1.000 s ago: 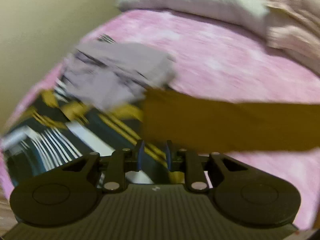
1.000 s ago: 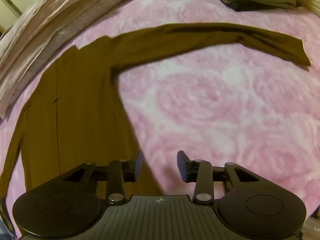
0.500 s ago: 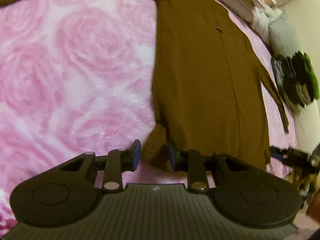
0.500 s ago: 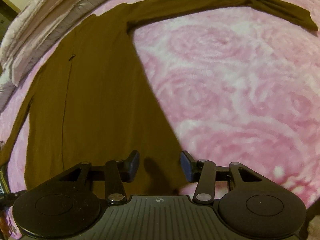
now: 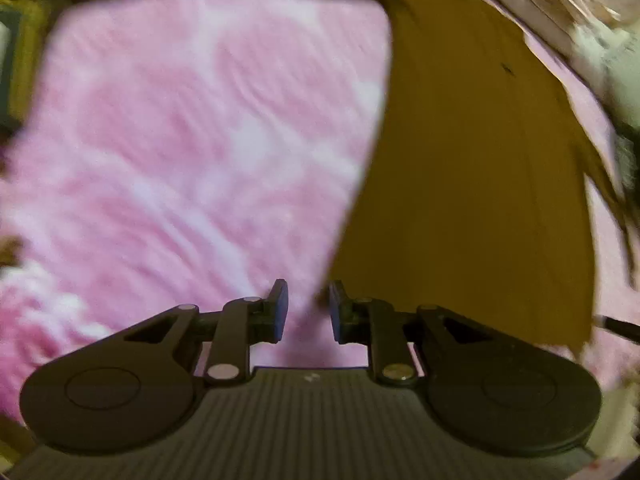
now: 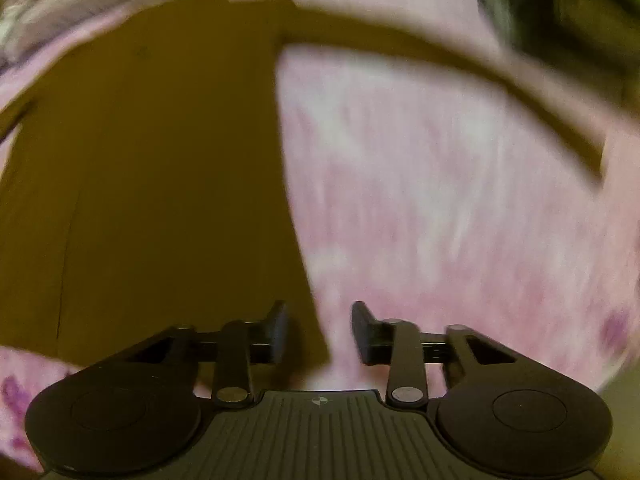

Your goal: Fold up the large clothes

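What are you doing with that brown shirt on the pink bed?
A person is folding a brown long-sleeved shirt that lies spread flat on a pink rose-patterned blanket, holding a gripper in each hand. The left gripper and the right gripper are both open, each at a bottom corner of the shirt, gripping nothing. One sleeve lies stretched out to the side. No fold shows yet.

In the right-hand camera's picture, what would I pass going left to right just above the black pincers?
Brown long-sleeved shirt → pink rose-patterned blanket → the shirt's outstretched sleeve, which ends near the right edge.
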The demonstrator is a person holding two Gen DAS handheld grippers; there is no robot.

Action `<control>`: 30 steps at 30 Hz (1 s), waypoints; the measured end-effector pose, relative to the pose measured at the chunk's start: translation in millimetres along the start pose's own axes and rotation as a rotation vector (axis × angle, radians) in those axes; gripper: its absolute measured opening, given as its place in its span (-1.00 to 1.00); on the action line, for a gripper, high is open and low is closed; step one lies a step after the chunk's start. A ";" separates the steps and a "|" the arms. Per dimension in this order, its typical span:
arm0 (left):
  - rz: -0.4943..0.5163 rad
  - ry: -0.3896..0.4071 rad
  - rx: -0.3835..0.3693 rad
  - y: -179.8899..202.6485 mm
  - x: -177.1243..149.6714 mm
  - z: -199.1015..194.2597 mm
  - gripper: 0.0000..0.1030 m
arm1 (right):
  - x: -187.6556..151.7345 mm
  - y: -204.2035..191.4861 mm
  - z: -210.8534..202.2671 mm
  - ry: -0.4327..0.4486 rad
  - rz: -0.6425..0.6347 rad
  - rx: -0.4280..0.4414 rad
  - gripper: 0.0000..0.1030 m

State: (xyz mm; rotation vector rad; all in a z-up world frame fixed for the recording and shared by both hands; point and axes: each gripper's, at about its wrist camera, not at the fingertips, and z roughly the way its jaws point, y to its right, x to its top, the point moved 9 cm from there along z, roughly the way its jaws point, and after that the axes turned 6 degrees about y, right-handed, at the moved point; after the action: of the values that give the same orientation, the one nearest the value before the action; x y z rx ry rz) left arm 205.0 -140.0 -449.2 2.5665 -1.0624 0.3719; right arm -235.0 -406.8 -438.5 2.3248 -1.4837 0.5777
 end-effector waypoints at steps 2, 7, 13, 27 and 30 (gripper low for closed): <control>0.054 0.124 -0.012 14.9 10.7 -15.3 -0.69 | 7.8 -20.4 -11.6 0.099 -0.059 0.067 -0.33; 0.214 0.141 -0.142 82.7 -11.6 0.7 -0.67 | -33.4 -57.6 4.7 0.097 -0.128 0.183 -0.33; 0.239 0.068 -0.055 72.7 -92.0 8.0 -0.68 | -113.5 -41.6 -12.5 0.020 -0.150 0.145 -0.33; 0.275 0.235 -0.031 129.1 -123.8 -215.8 -0.04 | -103.3 -47.7 -229.4 0.096 0.008 0.290 0.43; 0.285 0.310 -0.016 146.2 -119.6 -267.5 0.17 | -86.5 -52.6 -284.5 0.162 -0.021 0.289 0.46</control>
State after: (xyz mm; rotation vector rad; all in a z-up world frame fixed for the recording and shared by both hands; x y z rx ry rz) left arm -11.6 -54.0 -219.2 2.2463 -1.3006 0.7993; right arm -265.9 -183.2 -237.8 2.4304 -1.3766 1.0076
